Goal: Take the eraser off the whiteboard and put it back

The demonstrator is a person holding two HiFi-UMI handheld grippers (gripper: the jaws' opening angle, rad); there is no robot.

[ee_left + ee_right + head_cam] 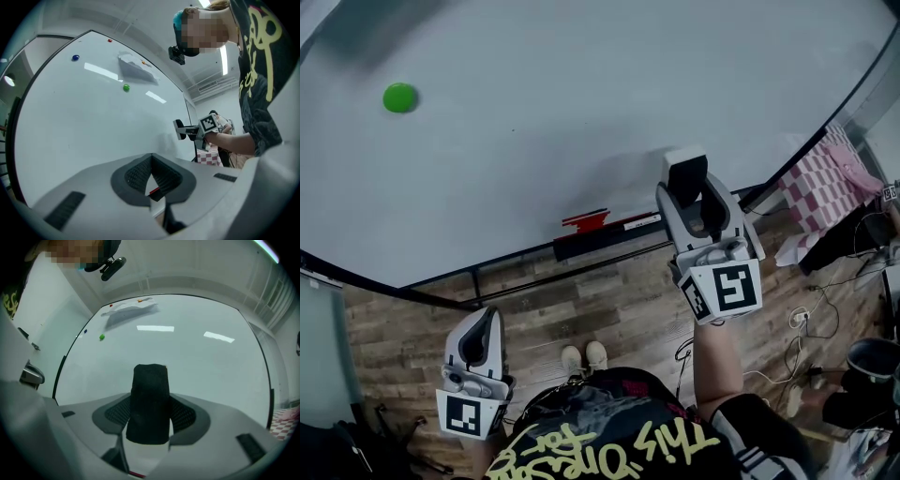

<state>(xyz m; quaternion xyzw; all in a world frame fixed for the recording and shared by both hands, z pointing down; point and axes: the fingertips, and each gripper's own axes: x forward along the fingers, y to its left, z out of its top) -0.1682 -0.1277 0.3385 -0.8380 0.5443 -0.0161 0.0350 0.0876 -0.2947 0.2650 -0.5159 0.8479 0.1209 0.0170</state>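
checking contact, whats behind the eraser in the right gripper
The whiteboard, plain white there. The eraser covers its own far end, so contact with the board can't be seen.

We list the whiteboard — smooth, glossy white, mirroring the ceiling lights — and the eraser, black with a rough, felt-like face. The left gripper and right gripper show matt grey plastic shells with ribbed black pads. The floor is grained wood plank, the checked cloth matt.
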